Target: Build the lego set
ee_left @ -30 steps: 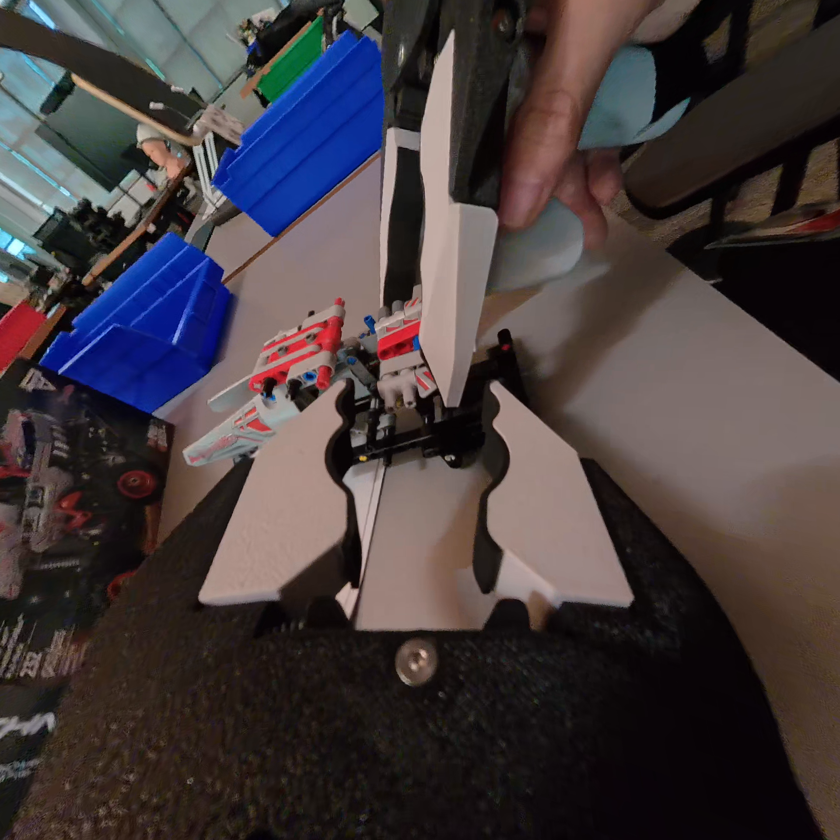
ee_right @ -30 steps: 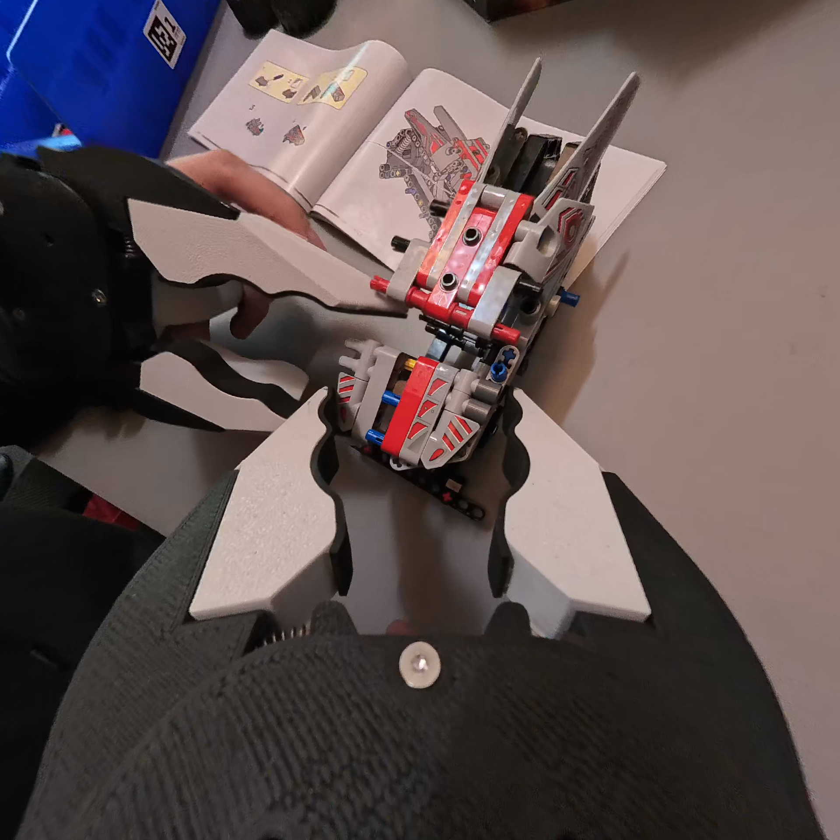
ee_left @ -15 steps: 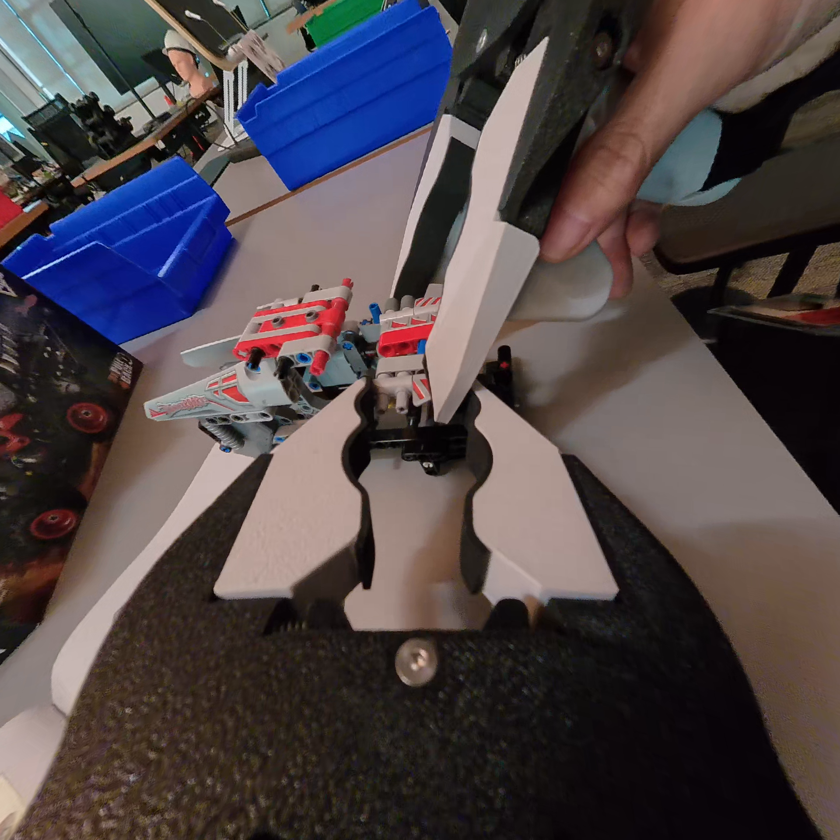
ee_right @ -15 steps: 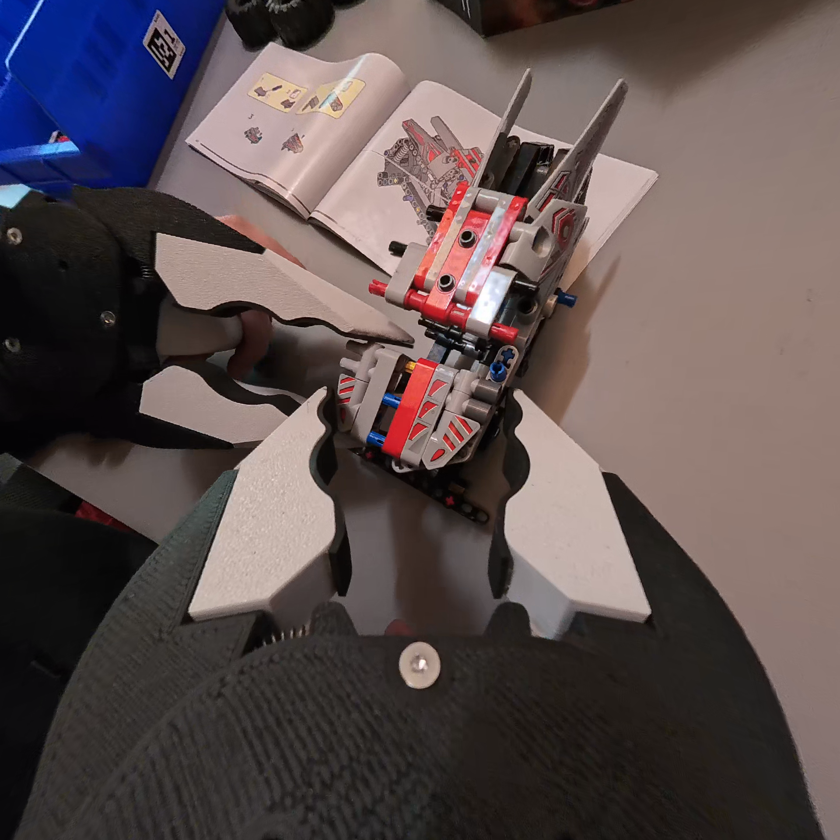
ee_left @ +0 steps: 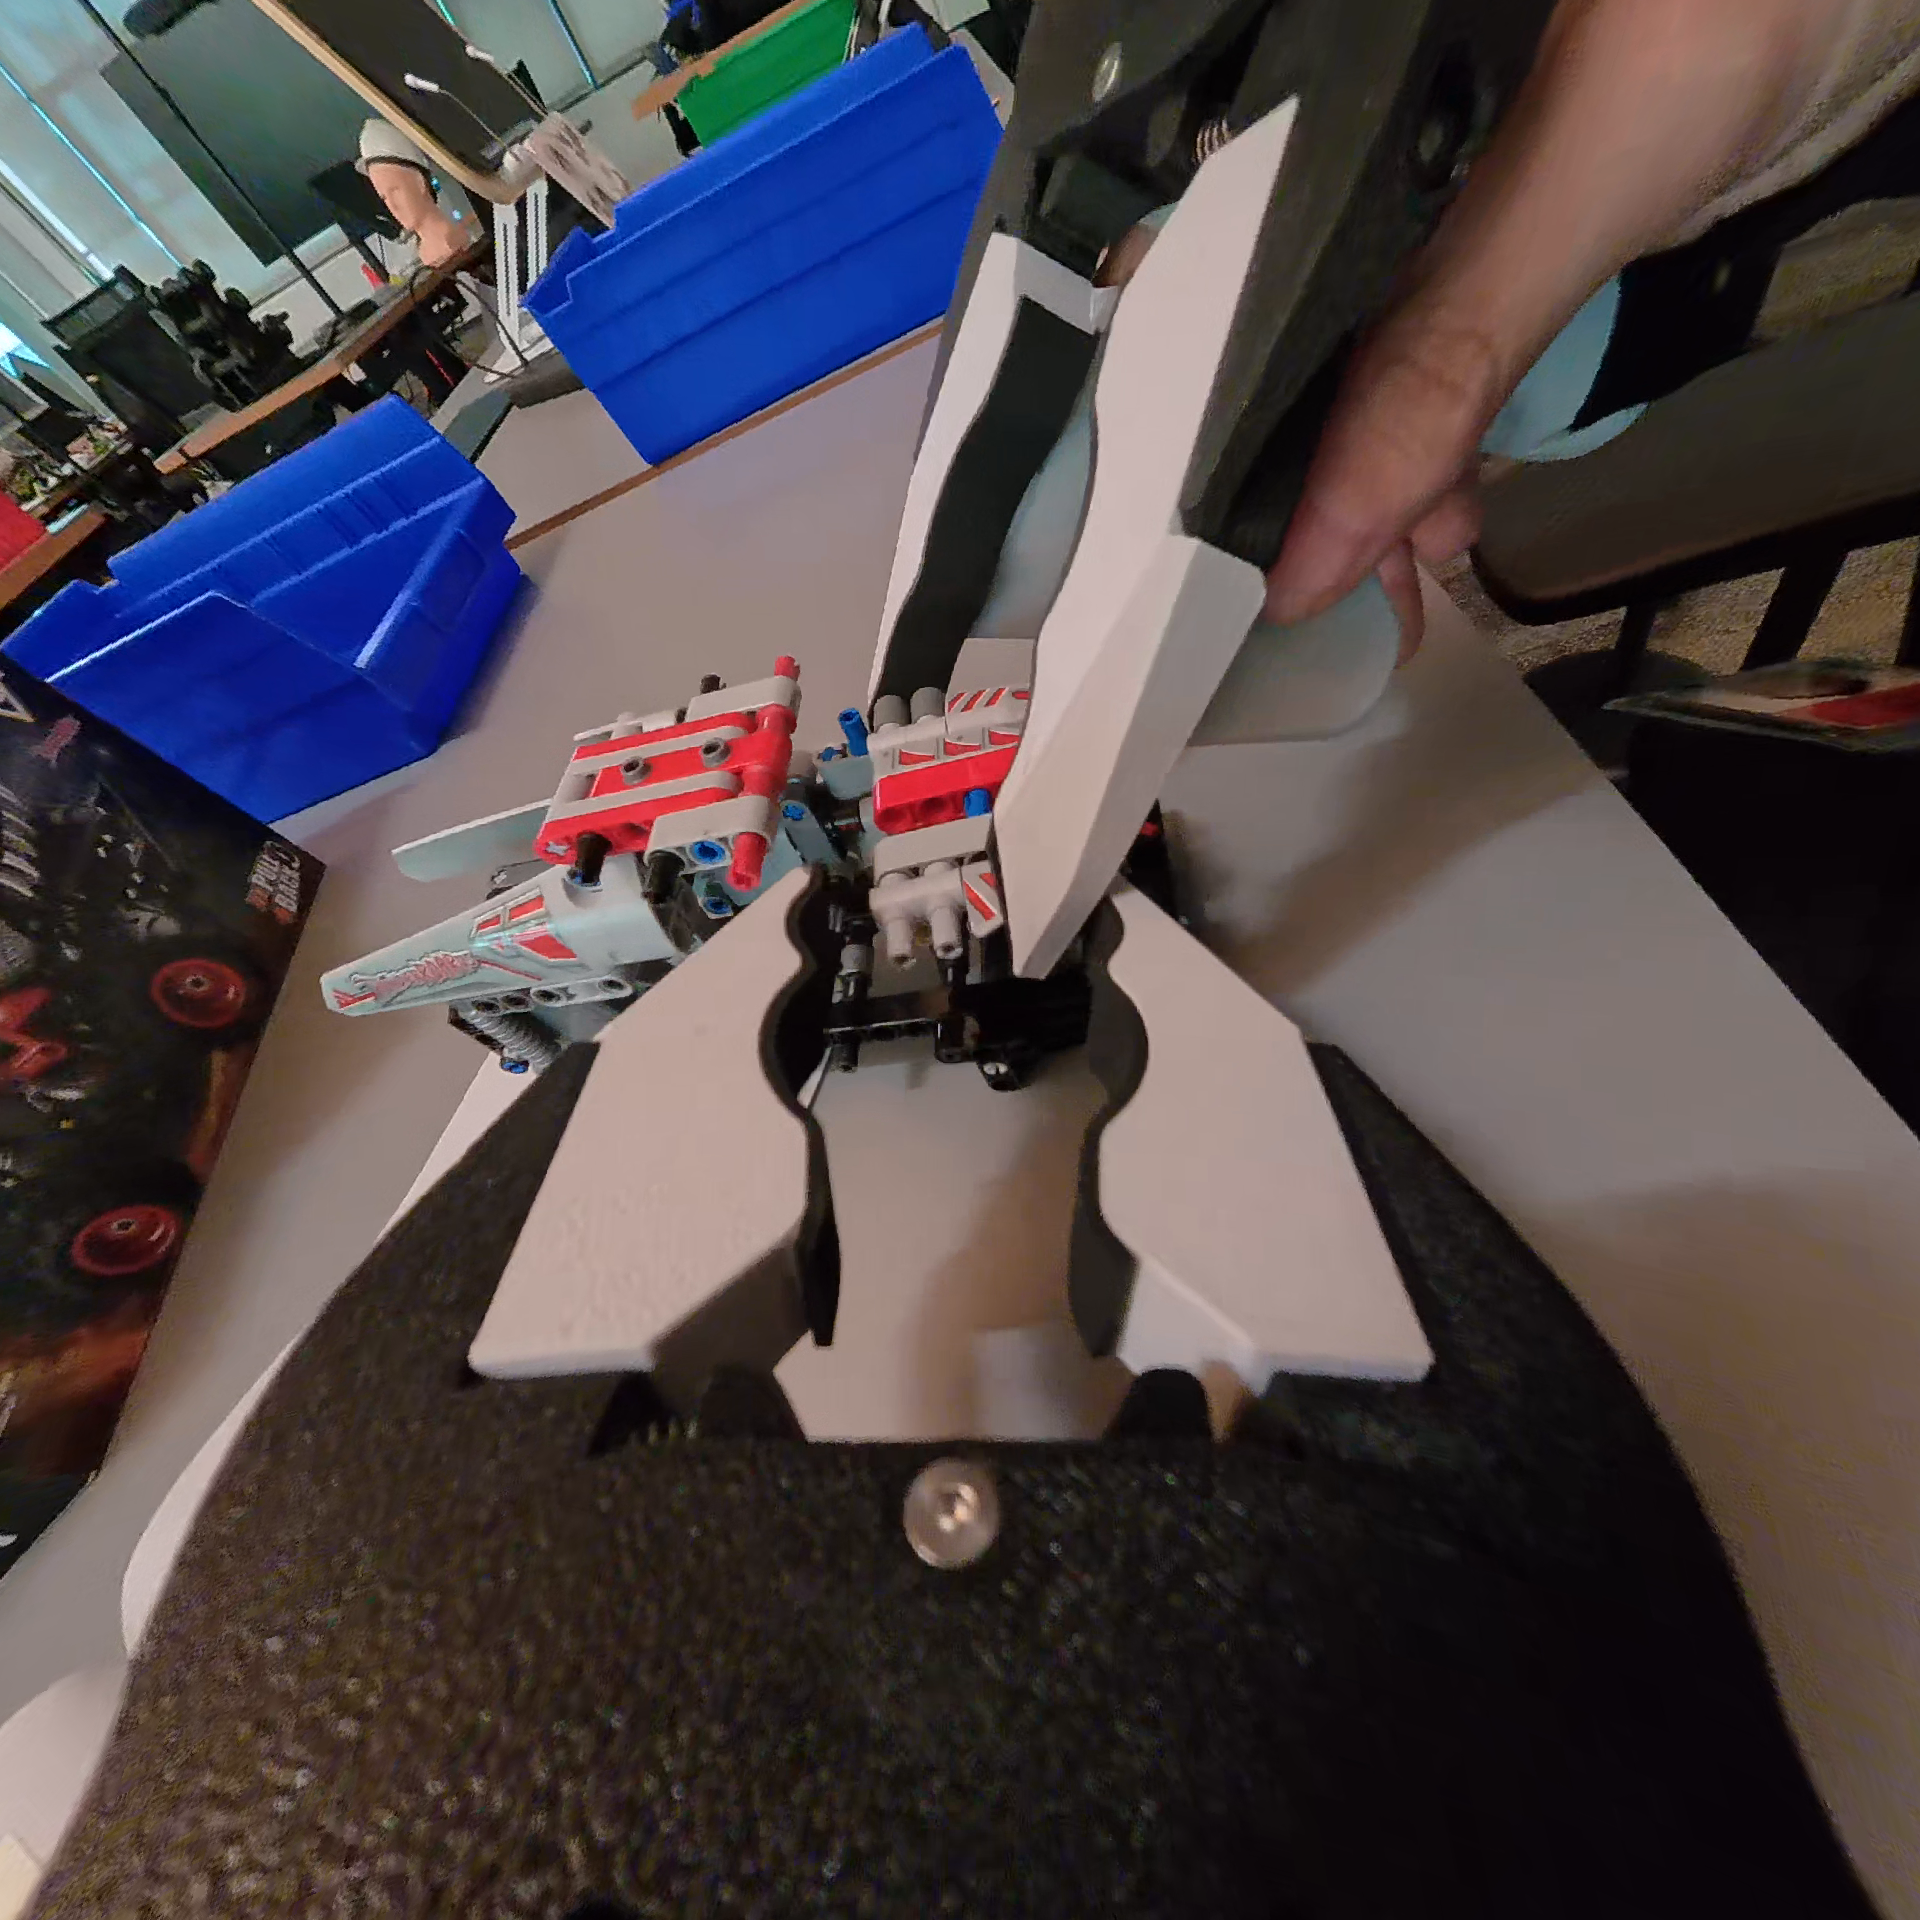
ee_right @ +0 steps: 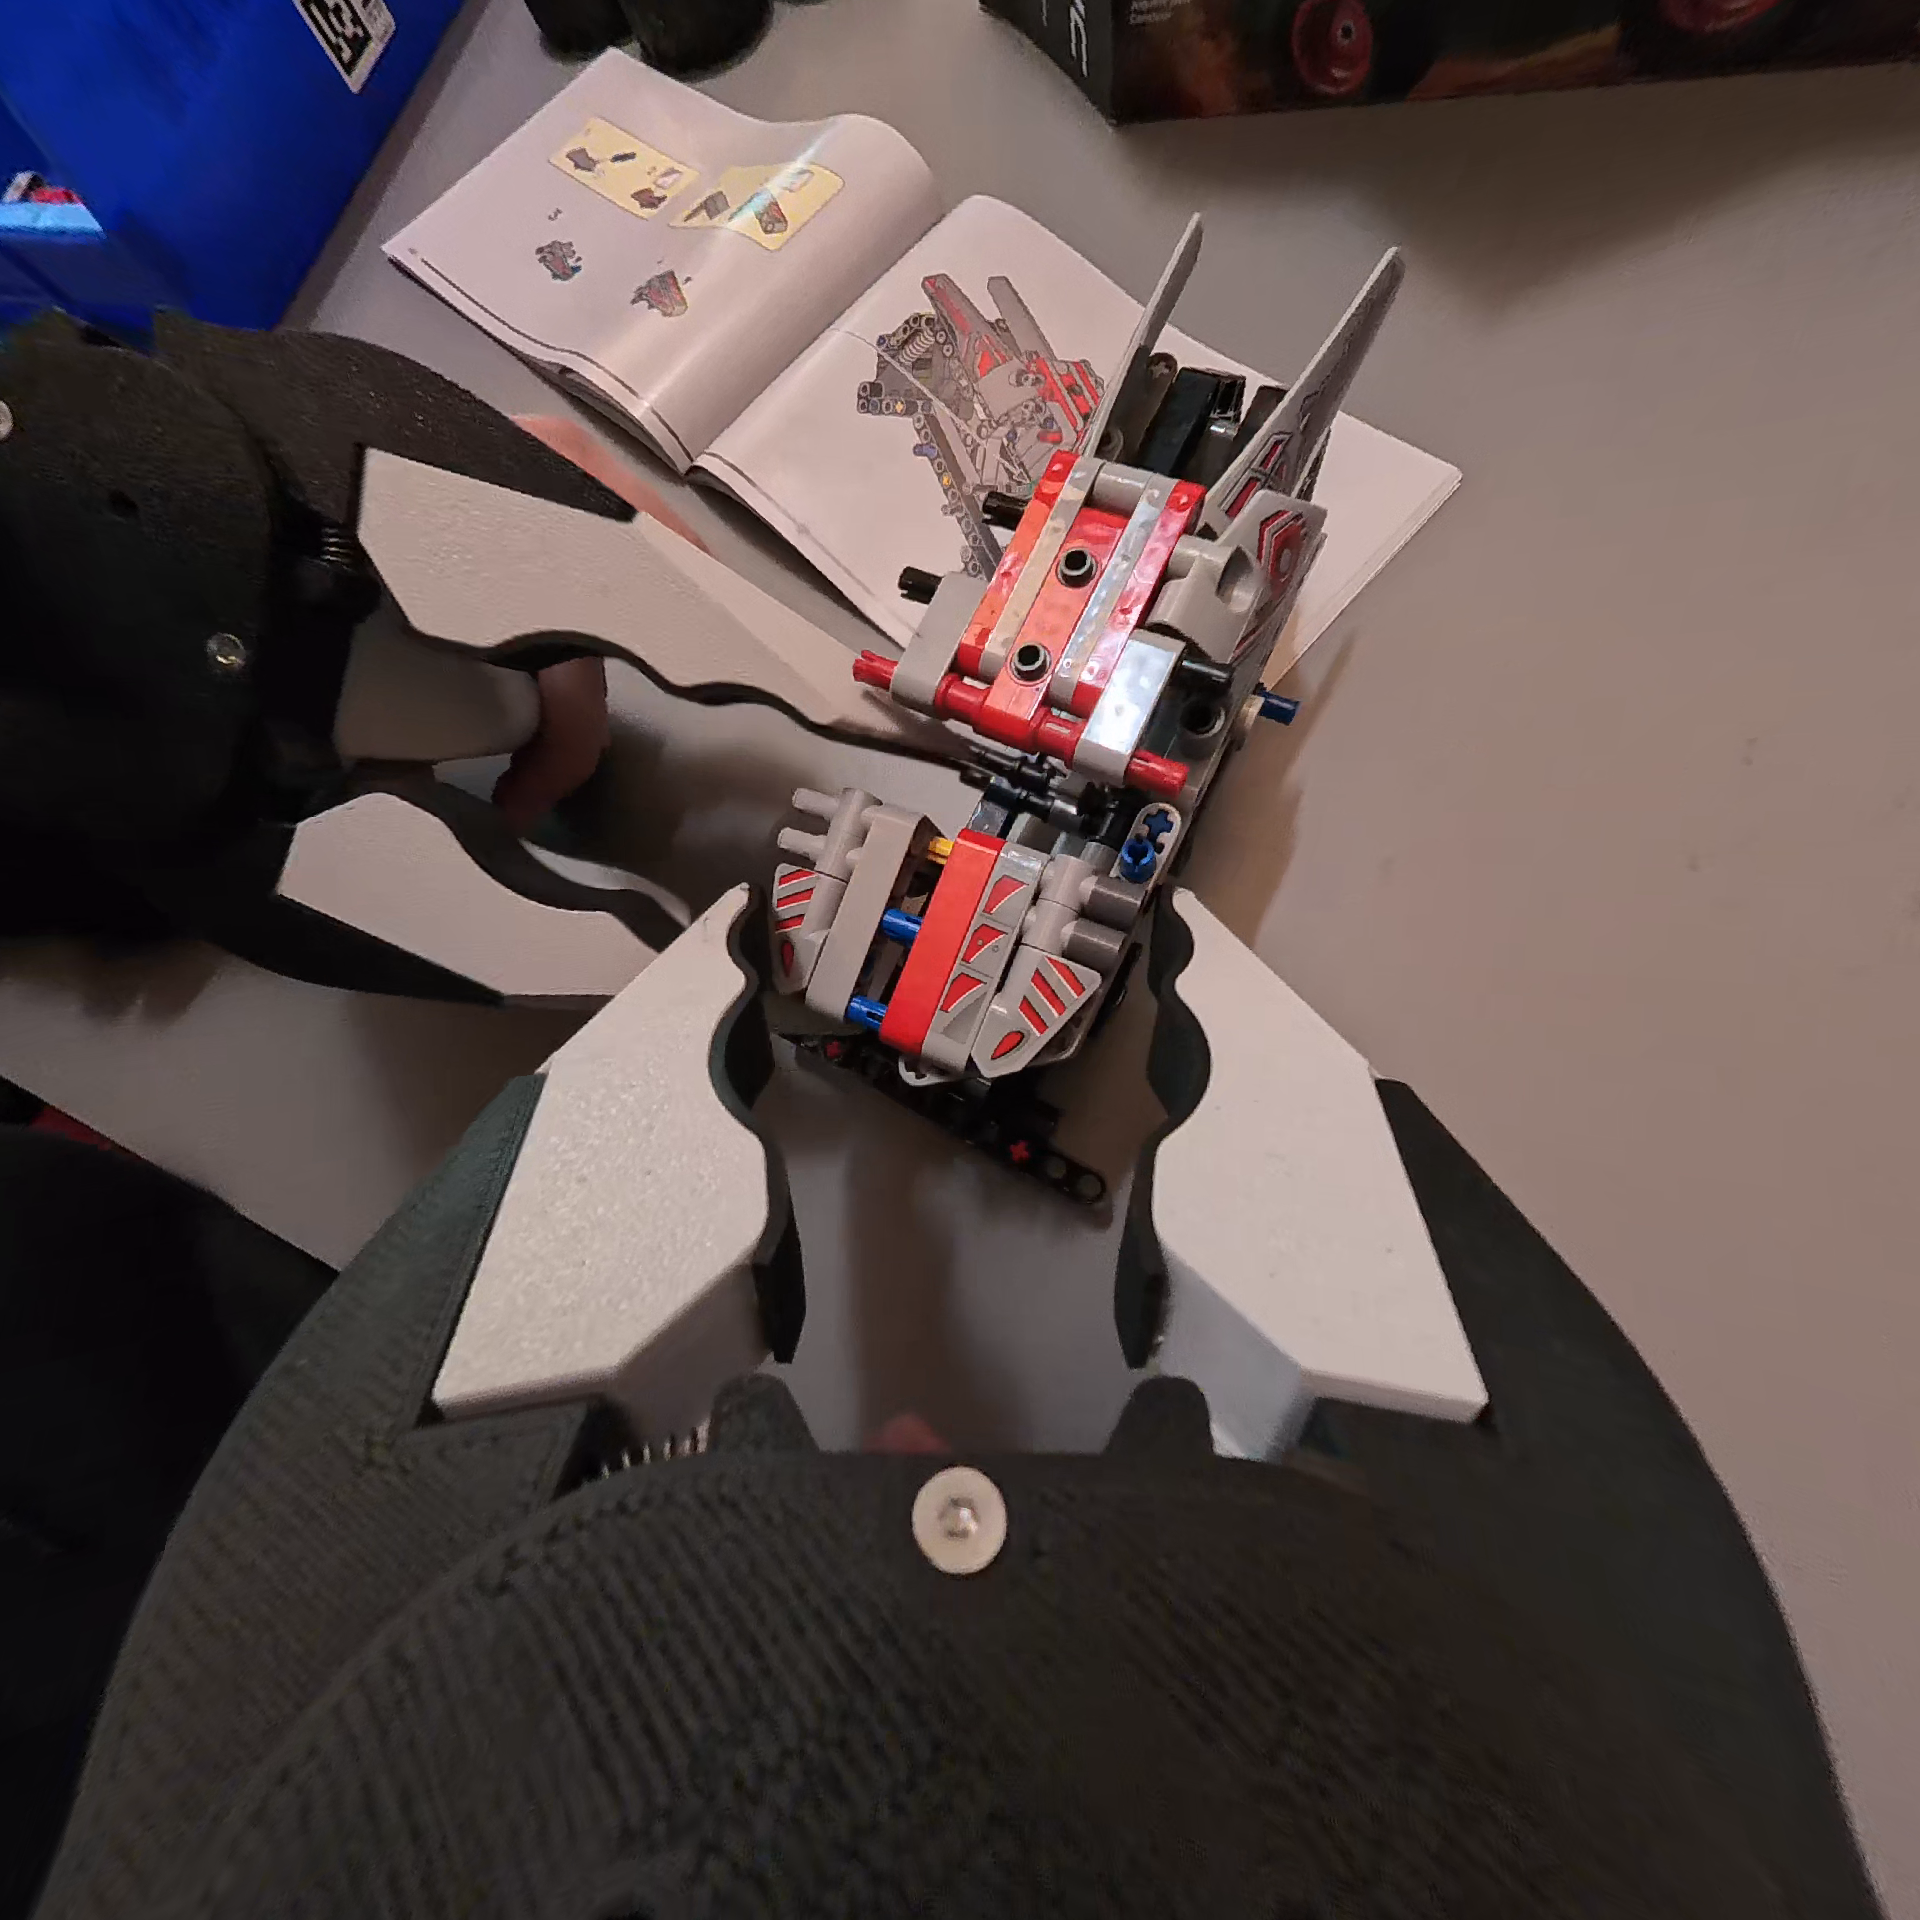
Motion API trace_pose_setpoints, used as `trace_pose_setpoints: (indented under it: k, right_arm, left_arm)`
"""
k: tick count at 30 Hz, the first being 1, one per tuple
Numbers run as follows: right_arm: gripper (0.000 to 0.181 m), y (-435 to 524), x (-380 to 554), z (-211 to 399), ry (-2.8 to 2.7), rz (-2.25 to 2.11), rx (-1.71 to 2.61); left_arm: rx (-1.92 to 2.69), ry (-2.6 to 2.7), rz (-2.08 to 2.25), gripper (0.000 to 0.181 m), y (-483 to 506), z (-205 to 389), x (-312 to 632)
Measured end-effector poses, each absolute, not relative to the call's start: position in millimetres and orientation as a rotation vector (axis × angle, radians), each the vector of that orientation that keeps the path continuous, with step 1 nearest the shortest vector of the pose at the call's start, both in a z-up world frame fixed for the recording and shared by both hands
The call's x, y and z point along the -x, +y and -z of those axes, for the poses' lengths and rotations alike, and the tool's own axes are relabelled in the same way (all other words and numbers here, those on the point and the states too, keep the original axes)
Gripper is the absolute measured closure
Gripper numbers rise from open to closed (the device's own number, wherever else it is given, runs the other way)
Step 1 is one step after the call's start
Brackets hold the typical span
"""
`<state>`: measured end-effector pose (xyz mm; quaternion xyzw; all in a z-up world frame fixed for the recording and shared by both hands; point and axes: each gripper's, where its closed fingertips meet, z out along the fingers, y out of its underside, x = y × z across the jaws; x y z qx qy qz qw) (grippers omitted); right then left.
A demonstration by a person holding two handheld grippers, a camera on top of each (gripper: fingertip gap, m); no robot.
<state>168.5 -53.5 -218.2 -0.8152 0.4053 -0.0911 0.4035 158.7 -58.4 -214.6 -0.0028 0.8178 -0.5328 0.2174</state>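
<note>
A red, grey and black lego model (ee_right: pixel 1081 613) lies on the grey table, partly over an open instruction booklet (ee_right: pixel 727 312). My right gripper (ee_right: pixel 961 899) is shut on the model's red and grey front end, one fingertip on each side. In the left wrist view its fingers (ee_left: pixel 1122 675) come down onto that end of the model (ee_left: pixel 675 769) from above. My left gripper (ee_left: pixel 966 894) is open at the model's side, around the black frame and grey pins. In the right wrist view its upper finger (ee_right: pixel 582 582) reaches to the model's middle.
Two blue bins (ee_left: pixel 281 634) (ee_left: pixel 769 270) stand at the far left of the table. The dark set box (ee_left: pixel 104 1039) lies at the left, and also shows in the right wrist view (ee_right: pixel 1455 52). Black tyres (ee_right: pixel 644 21) sit by the booklet. The table edge and a chair are at the right. Both grippers' tips are close together, under 4 cm apart.
My left gripper has shifted and levelled out; its upper fingertip has slid from the red pin towards the model's middle. The right gripper and the model have barely moved.
</note>
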Motion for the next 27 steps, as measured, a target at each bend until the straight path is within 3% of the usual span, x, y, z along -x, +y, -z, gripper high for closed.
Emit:
trace_pose_setpoints:
  k: [8, 14, 27]
  right_arm:
    - [0.110, -55, -169, 218, 1.025, 0.232, 2.048]
    - [0.110, -55, -171, 218, 1.022, 0.230, 2.027]
    - [0.110, -60, -170, 215, 0.990, 0.323, 2.062]
  left_arm:
    - [0.069, 2.239, 1.422, 0.131, -58, 214, -148]
    - [0.172, 2.210, 1.398, 0.148, -56, 214, -159]
    - [0.150, 2.212, 1.411, 0.148, -61, 213, -158]
